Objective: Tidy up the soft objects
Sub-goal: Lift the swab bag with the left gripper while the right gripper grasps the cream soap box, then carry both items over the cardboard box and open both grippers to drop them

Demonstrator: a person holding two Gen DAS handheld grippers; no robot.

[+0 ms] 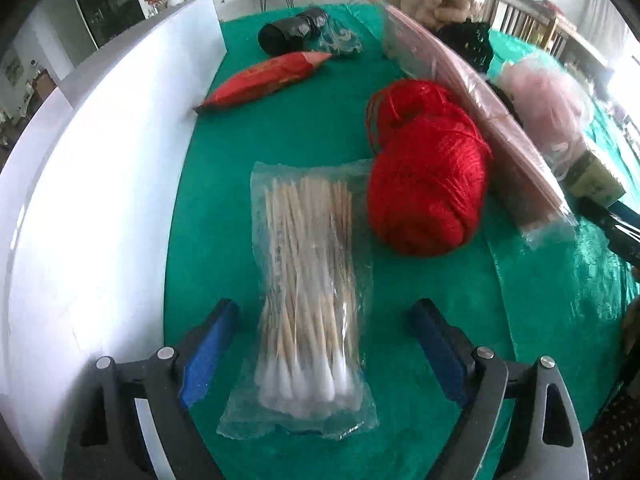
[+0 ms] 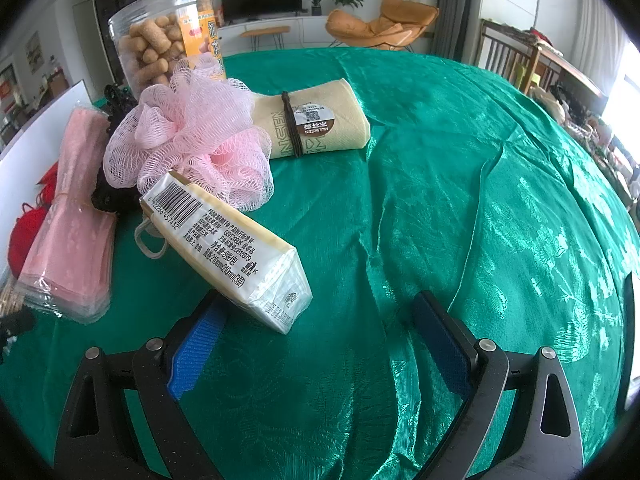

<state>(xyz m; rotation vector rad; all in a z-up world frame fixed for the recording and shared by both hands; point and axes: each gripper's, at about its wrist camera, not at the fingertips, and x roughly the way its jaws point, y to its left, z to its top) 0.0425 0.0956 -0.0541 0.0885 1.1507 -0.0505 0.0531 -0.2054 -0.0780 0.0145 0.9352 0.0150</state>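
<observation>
**Both grippers spread, soft goods laid out on the green cloth**

My left gripper (image 1: 324, 344) has its jaws spread wide, one on each side of the near end of a clear bag of cotton swabs (image 1: 310, 304), and I can't see either pad touching the plastic. Just beyond it, to the right, sits the red yarn ball (image 1: 428, 176), beside a flat pack of pink sheets (image 1: 480, 120). Farther back lie a red packet (image 1: 264, 80) near the white board (image 1: 100, 184), then a black roll (image 1: 288, 34).

My right gripper (image 2: 320, 340) is also spread and holds nothing. The tissue pack (image 2: 228, 248) lies just ahead of its left finger on the green tablecloth (image 2: 460, 200). Behind the pack rests the pink bath pouf (image 2: 188, 140), touching it, then the rolled beige towel (image 2: 316, 124) and the snack jar (image 2: 160, 36) at the back.
</observation>
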